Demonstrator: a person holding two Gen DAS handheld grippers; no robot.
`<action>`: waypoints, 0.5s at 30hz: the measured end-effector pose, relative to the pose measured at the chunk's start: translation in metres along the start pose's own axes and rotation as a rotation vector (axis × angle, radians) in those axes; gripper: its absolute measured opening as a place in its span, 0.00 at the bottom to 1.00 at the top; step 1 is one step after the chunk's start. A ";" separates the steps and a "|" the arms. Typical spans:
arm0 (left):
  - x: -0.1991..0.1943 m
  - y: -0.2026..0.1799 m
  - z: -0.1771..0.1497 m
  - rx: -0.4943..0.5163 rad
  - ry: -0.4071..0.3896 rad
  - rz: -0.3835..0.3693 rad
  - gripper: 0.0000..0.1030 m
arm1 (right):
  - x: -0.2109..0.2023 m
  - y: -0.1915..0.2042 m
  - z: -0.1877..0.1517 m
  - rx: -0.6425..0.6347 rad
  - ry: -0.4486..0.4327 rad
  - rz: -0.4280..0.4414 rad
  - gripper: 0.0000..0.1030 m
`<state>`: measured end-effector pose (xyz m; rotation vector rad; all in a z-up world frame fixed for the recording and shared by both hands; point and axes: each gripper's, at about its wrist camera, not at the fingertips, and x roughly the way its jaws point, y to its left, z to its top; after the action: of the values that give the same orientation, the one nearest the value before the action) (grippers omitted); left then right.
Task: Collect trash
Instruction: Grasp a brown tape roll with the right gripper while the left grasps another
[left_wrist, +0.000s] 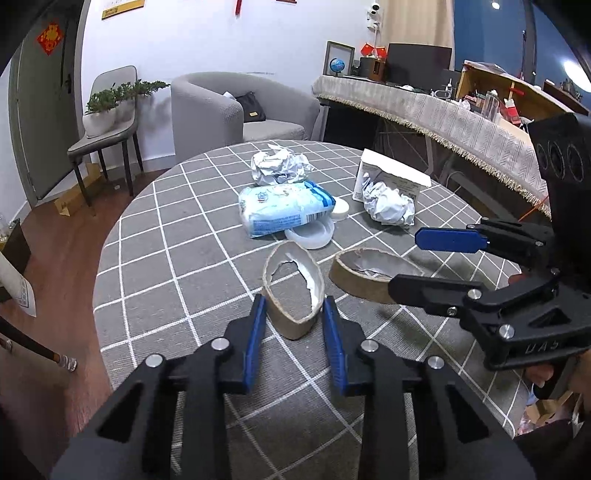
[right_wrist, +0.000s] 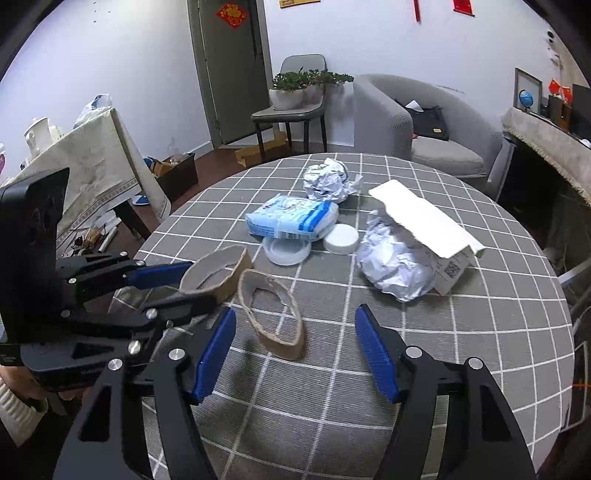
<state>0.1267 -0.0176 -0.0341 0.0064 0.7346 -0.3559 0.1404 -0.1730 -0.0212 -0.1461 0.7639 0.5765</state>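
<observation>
Two torn brown cardboard rings lie on the round checked table (left_wrist: 155, 266). My left gripper (left_wrist: 294, 314) has its blue pads on either side of the nearer ring (left_wrist: 291, 295), closed around it; in the right wrist view this is the left ring (right_wrist: 218, 275). My right gripper (right_wrist: 295, 339) is open around the other ring (right_wrist: 273, 325), which shows to the right in the left wrist view (left_wrist: 369, 271). Behind lie a blue tissue pack (left_wrist: 284, 206), two crumpled paper balls (left_wrist: 277, 164) (left_wrist: 388, 205), a white box (right_wrist: 428, 225), a clear lid (right_wrist: 287, 252) and a white cap (right_wrist: 341, 239).
A grey armchair (left_wrist: 236, 110) and a chair with a potted plant (left_wrist: 107, 110) stand beyond the table. A cloth-covered counter (left_wrist: 443, 114) runs along the right. Another covered table (right_wrist: 85, 166) stands at the left.
</observation>
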 end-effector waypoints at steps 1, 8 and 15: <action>-0.001 0.000 0.000 -0.003 0.001 -0.002 0.32 | 0.001 0.003 0.001 -0.004 0.000 0.000 0.66; -0.018 0.016 -0.004 -0.017 -0.013 0.005 0.32 | 0.009 0.022 0.013 -0.037 0.024 -0.037 0.57; -0.042 0.041 -0.012 -0.056 -0.033 0.020 0.32 | 0.027 0.029 0.013 -0.021 0.084 -0.096 0.44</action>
<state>0.1033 0.0354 -0.0207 -0.0449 0.7107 -0.3159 0.1482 -0.1332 -0.0278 -0.2264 0.8273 0.4899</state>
